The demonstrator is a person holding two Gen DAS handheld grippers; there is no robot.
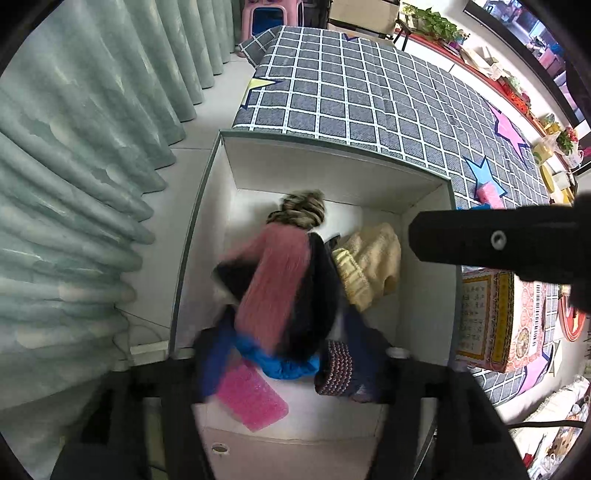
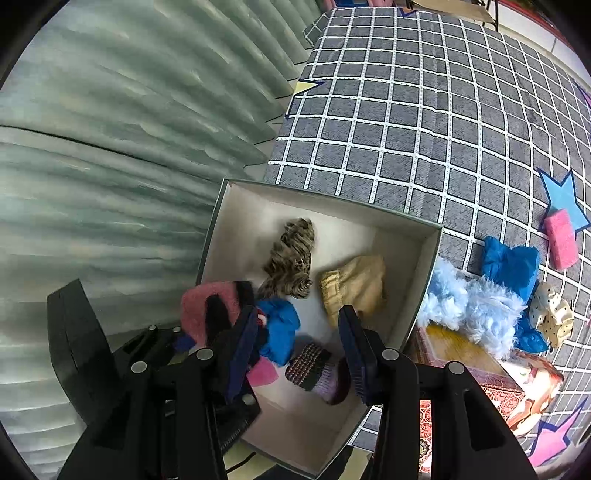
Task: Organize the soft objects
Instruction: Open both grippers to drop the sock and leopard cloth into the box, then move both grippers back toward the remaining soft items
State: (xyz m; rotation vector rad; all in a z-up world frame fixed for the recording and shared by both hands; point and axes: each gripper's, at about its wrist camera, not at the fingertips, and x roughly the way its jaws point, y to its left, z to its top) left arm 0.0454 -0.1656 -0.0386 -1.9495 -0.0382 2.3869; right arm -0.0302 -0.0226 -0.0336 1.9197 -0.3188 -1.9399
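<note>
A white open box [image 1: 332, 166] [image 2: 428, 251] stands on the floor. In it lie a brown furry piece [image 2: 291, 254], a cream knit hat [image 1: 369, 262] [image 2: 354, 280], blue cloth [image 2: 280, 328], a patterned sock [image 2: 314, 365] and a pink sponge [image 1: 251, 398]. My left gripper [image 1: 280, 354] is over the box, and a blurred pink-and-black fuzzy piece [image 1: 280, 280] hangs between its spread fingers. My right gripper [image 2: 295, 350] is open and empty over the box's near side. Outside, on the checked mat, lie a light blue fluffy piece [image 2: 472, 306], blue cloth [image 2: 513, 266], a pink sponge [image 2: 561, 240] and a dotted piece [image 2: 550, 314].
Pale green curtains [image 1: 74, 184] hang close on the left of the box. The grey checked mat [image 2: 424, 110] spreads behind and to the right. A patterned red box [image 1: 491, 317] sits right of the white box. Shelves with plants [image 1: 436, 22] line the far wall.
</note>
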